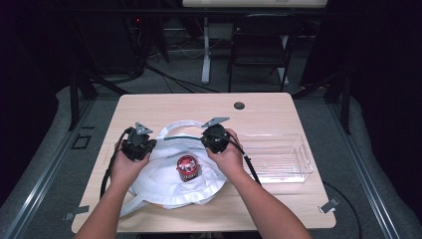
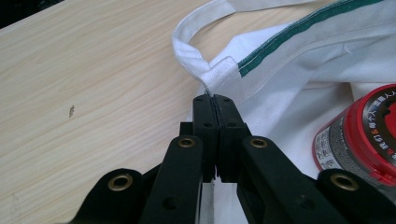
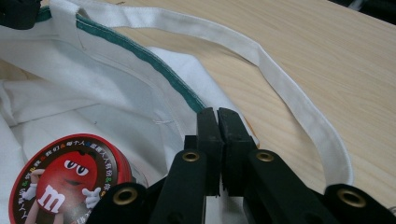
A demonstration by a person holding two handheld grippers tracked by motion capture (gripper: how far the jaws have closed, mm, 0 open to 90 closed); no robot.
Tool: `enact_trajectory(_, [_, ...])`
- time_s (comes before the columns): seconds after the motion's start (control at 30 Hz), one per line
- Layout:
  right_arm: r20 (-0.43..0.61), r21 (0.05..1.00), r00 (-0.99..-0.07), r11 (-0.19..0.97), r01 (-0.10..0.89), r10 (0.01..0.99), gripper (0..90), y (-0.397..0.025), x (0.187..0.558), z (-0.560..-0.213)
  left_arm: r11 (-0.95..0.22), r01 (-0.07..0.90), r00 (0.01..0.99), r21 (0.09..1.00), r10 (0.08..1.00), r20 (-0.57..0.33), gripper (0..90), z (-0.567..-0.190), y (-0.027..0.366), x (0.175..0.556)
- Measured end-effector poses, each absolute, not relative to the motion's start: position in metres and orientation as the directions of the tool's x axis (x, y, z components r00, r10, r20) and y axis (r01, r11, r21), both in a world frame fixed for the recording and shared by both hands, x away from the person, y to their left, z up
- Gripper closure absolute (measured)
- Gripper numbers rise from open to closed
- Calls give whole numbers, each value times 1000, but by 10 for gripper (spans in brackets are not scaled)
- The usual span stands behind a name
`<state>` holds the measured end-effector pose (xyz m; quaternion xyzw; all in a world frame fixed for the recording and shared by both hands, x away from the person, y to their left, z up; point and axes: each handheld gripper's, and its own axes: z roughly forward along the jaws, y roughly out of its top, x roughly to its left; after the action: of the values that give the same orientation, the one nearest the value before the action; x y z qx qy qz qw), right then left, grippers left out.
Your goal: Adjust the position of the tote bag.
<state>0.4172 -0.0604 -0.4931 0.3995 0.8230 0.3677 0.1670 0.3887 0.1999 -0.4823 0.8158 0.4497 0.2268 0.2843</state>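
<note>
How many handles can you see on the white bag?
2. One handle loops from the white bag toward the table's far side, between the two grippers; the other trails from the bag's near left corner. More may be hidden.

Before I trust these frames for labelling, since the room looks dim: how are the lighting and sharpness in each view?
High view: table evenly lit, surroundings nearly black, clear tray faint and low-contrast. Left gripper view: white bag bright, the near jaws soft, red-lidded can slightly blurred. Right gripper view: can lid print readable, bag strap crisp.
</note>
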Motion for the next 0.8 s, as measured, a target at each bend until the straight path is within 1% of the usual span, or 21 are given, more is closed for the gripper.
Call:
enact_trajectory(0.27, [22,729,-624,415,545,781,883,-60,419,-496,-446,610,494,655,860,125,894,-487,196,390])
enact_trajectory(0.37, [27,722,-626,418,552,780,866,-60,419,-496,-444,615,491,652,862,124,894,-488,195,391])
enact_trajectory(0.53, [43,731,-636,410,546,770,744,-62,418,-493,-443,621,486,646,865,126,894,-488,197,391])
enact_trajectory(0.73, [63,756,-650,389,526,757,655,-71,411,-482,-444,620,488,647,864,125,894,-488,198,391])
enact_trajectory(0.8, [53,759,-655,396,517,754,640,-74,407,-479,-440,621,483,649,867,125,894,-488,198,391])
